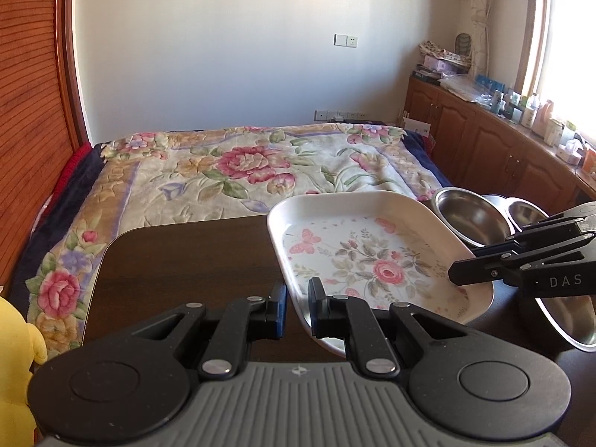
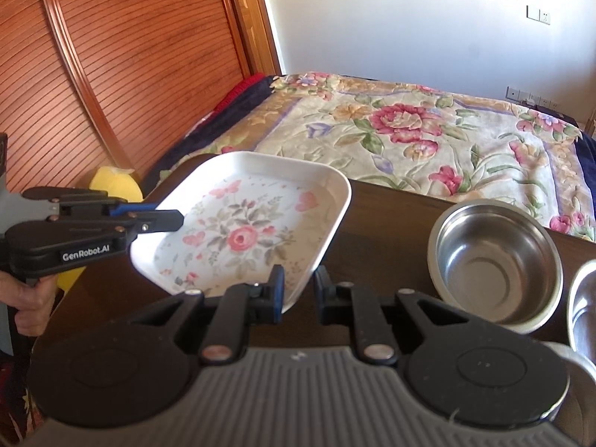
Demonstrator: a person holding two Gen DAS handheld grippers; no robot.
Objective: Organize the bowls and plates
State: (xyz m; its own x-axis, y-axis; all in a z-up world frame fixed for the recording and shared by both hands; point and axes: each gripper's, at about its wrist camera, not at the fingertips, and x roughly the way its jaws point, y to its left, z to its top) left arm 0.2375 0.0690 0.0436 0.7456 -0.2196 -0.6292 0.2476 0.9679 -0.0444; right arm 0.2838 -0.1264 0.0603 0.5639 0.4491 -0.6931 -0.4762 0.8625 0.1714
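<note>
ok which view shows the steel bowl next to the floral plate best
The right wrist view: the steel bowl sits whole and unobstructed on the dark table, rim and inside visible. In the left wrist view the same bowl is partly hidden behind the floral plate and the right hand-held gripper.

The tray (image 1: pixel 376 260) you're holding is white, printed with a pink rose, grey-green leaves and pink butterflies. Your grippers are black with blue pads (image 1: pixel 282 303), on ribbed grey bodies. The bowl (image 2: pixel 495 257) beside the tray is bare silver steel. Under it all, the table (image 1: pixel 178 260) is dark brown woodgrain. Beyond lies a cream blanket (image 1: pixel 253 171) with big pink roses, green leaves and lilac bands. A yellow plush toy (image 2: pixel 115 184) sits by the reddish-brown slatted door (image 2: pixel 111 74).
</note>
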